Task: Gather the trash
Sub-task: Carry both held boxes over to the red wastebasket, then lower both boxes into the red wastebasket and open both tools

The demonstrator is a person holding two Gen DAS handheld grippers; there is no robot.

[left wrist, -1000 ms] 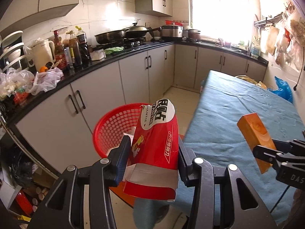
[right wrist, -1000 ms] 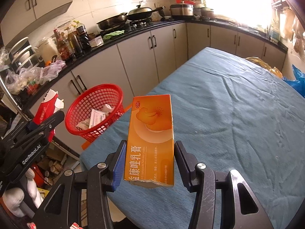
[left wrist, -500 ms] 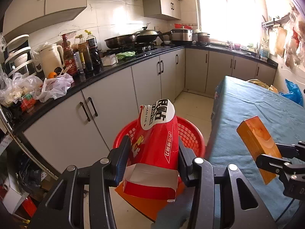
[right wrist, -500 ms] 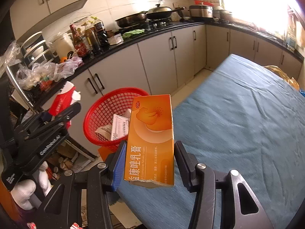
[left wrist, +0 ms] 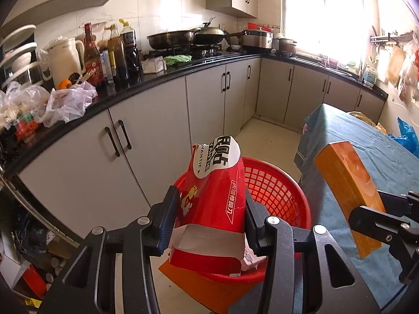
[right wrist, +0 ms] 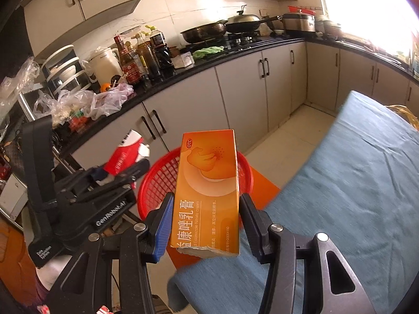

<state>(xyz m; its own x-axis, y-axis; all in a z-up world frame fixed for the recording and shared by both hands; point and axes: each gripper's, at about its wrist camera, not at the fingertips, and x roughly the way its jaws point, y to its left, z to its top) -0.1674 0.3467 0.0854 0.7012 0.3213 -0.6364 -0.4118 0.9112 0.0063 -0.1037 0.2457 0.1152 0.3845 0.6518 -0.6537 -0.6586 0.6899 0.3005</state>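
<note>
Kitchen run of grey cabinets (left wrist: 146, 141) on my left under a black counter crowded with bottles (left wrist: 115, 49), a kettle (left wrist: 65, 57) and plastic bags (left wrist: 68, 102); tiled floor (left wrist: 264, 141) lies open between the cabinets and the blue-clothed surface (right wrist: 361, 183) on my right

Surface: its near corner and left edge hang over the floor just beside the basket; the cloth is bare over most of what I see in the right wrist view

Red basket (left wrist: 275, 185) sits on the floor at that corner, on or against an orange sheet (left wrist: 199, 285). Rim open upward, some paper scraps visible inside near the rim. Gap between basket and cabinets is narrow floor

Left gripper (left wrist: 210, 222) clenched on the red carton (left wrist: 214, 198), fingers pressing both long sides; carton upright, torn white top flap up, open bottom flap toward the camera. It hangs above the near rim of the basket, partly over the opening

Right gripper (right wrist: 205, 222) grasping the orange box (right wrist: 209, 183) by its long sides, box upright, lower end torn. It is held in the air over the surface corner, with the basket rim showing behind it. In the left wrist view the orange box sits to the right of the basket, over the cloth edge, apart from the red carton
</note>
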